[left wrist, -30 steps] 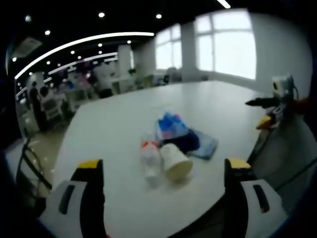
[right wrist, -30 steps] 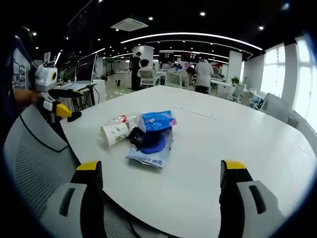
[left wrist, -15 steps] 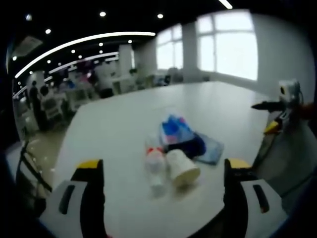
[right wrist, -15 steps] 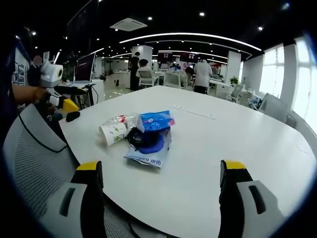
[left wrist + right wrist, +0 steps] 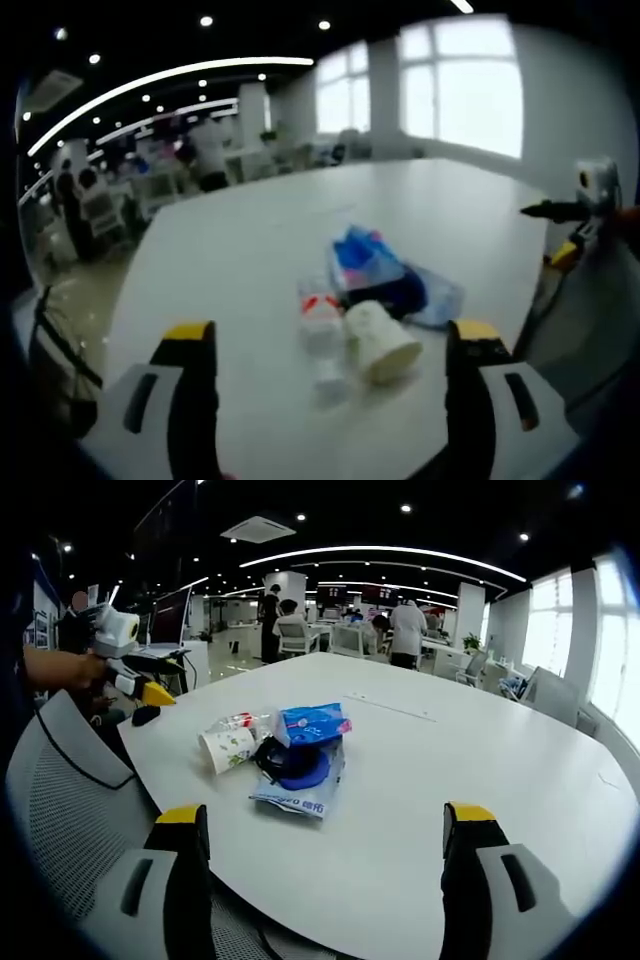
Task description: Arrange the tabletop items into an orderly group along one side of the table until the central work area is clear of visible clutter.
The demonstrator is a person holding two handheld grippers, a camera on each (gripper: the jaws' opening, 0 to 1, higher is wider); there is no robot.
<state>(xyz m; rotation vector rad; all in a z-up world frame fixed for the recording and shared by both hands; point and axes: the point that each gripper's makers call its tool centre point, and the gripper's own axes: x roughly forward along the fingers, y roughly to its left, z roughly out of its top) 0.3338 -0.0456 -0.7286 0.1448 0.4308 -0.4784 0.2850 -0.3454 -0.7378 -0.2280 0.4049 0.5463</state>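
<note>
Both my claws [image 5: 331,400] [image 5: 325,875] spread, empty; mesh chair [image 5: 70,810] near the worktop [image 5: 450,760]; blurred cup [image 5: 380,340], bottle [image 5: 321,325], blue packets [image 5: 375,265] huddle.

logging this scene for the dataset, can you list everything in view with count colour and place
table: one, white, large, under all the items
paper cup: one, white with faint print, on its side at the cluster's left in the right gripper view
plastic bottle: one, clear with a red label, lying beside the cup
blue packet: one, blue, on top of the cluster
dark blue round item: one, under the packet; identity unclear
flat pouch: one, pale blue, bottom of the cluster
mesh chair: one, grey, at the table edge
people: several, standing at desks in the background
left gripper: yellow-tipped jaws apart
right gripper: yellow-tipped jaws apart
</note>
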